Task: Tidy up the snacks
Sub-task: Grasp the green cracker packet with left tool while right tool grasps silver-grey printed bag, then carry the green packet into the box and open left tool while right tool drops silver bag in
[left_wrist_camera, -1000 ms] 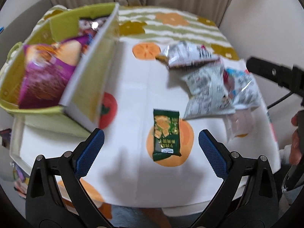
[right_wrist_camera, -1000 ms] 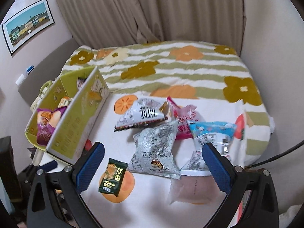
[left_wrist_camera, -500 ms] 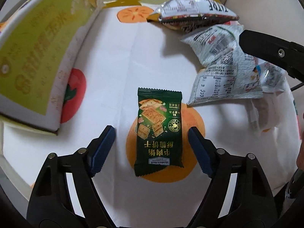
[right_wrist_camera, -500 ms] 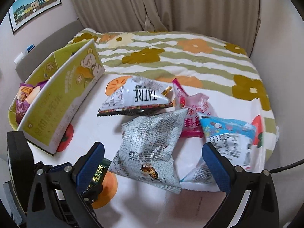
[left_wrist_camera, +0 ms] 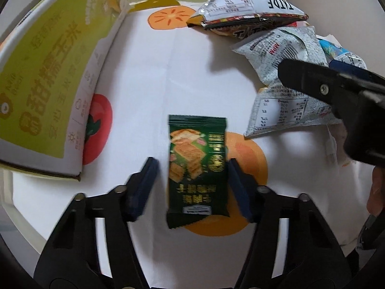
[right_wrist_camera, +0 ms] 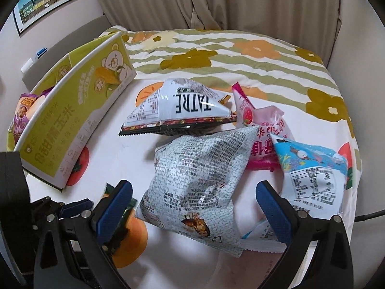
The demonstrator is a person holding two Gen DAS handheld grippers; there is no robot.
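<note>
Closing on the green cracker packet (left_wrist_camera: 197, 171), the left tool (left_wrist_camera: 192, 187) has its jaws coming together w/ the packet between them; the right pad looks at or almost on the packet edge, the left pad is apart from it by a visible gap, so no clamp yet.

Left to right, left wrist view:

- Green carton (left_wrist_camera: 55, 77): lies tilted at the left, open side away; judged the drop-off container. A purple snack bag (right_wrist_camera: 20, 110) shows inside it in the right wrist view.
- Green cracker packet: flat on the fruit-print cloth (left_wrist_camera: 149, 77), partly over an orange print, long axis running away from the tool. Judged light, thin, semi-stiff; contents prob. brittle, so grip w/ min. force. Film looks glossy, likely slippery. Take hold across the narrow width near mid-length, as now lined up; avoid crimped end seams, which may fold.
- Grey printed bag (left_wrist_camera: 286, 96) and TATRE bag (left_wrist_camera: 250, 7): piled at the right, touching each other.

Right wrist view:

- Right tool (right_wrist_camera: 195, 207): jaws wide apart, straddling the grey printed bag w/o contact. Bag appears puffy, air-filled, soft; judged light but bulky. Pinch at a seam or corner, not the belly, to avoid crushing contents.
- Pink bag (right_wrist_camera: 262, 125) and blue bag (right_wrist_camera: 310, 168): farther right, overlapping.
</note>
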